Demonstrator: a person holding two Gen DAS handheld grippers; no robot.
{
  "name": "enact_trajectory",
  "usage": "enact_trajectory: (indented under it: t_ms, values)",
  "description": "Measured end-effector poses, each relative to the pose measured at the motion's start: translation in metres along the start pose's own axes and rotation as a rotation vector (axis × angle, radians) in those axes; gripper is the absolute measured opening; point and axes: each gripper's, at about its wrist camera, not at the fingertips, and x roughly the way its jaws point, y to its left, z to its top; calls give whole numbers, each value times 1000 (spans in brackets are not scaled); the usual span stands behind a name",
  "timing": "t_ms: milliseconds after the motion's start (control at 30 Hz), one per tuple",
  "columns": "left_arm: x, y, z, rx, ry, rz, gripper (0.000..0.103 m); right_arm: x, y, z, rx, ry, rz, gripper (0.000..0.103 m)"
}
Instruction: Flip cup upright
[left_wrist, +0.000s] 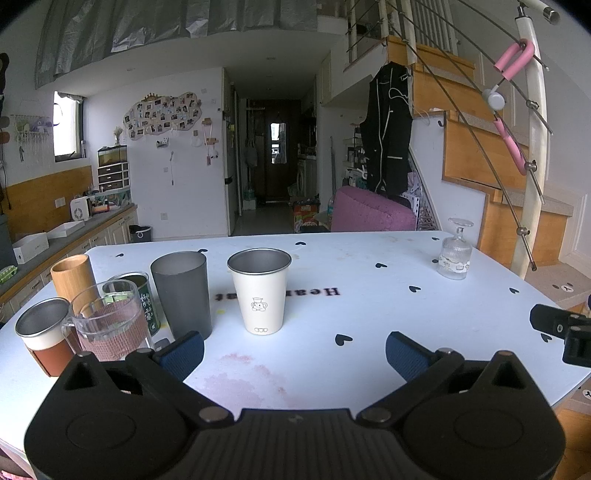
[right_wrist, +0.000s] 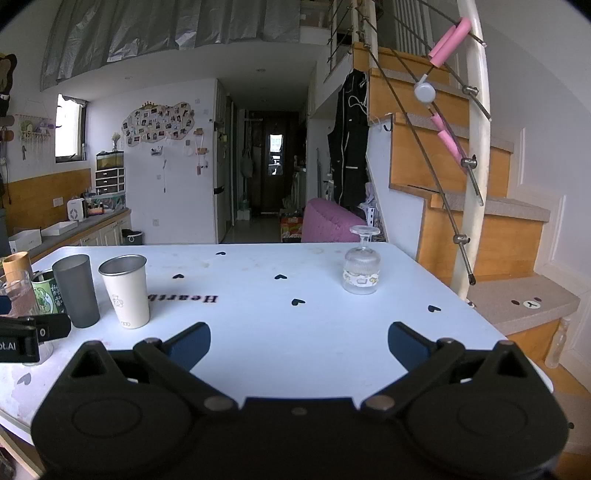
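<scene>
A clear stemmed glass cup (right_wrist: 361, 263) stands upside down, foot up, at the far right of the pale blue table (right_wrist: 288, 332); it also shows in the left wrist view (left_wrist: 455, 251). My right gripper (right_wrist: 299, 343) is open and empty, well short of the glass. My left gripper (left_wrist: 294, 352) is open and empty, just in front of a white metal cup (left_wrist: 260, 291) that stands upright. The right gripper's side shows at the right edge of the left wrist view (left_wrist: 561, 328).
Upright cups cluster at the table's left: a grey tumbler (left_wrist: 183, 291), a green tin (left_wrist: 142, 299), a bamboo cup (left_wrist: 72, 275), a clear mug (left_wrist: 110, 321), a brown metal cup (left_wrist: 44, 336). A staircase with railing (right_wrist: 476, 147) stands right of the table.
</scene>
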Motion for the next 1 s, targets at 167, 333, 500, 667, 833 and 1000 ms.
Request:
enact_trajectory:
  t_ms: [167, 333, 500, 667, 833, 1000]
  values:
    - [0, 0, 0, 0, 1, -1, 103, 0, 0, 0, 0, 0, 0, 103]
    - [0, -1, -1, 0, 1, -1, 103, 0, 0, 0, 0, 1, 0, 103]
    - [0, -1, -1, 0, 2, -1, 103, 3, -2, -2, -1, 3, 3, 103]
    - [0, 0, -1, -1, 2, -1, 103, 3, -1, -3, -1, 3, 4, 103]
    - [0, 0, -1, -1, 3, -1, 103, 3, -1, -3, -1, 3, 4, 103]
    - [0, 0, -1, 0, 3, 1, 103, 3, 0, -3, 0, 3, 4, 103]
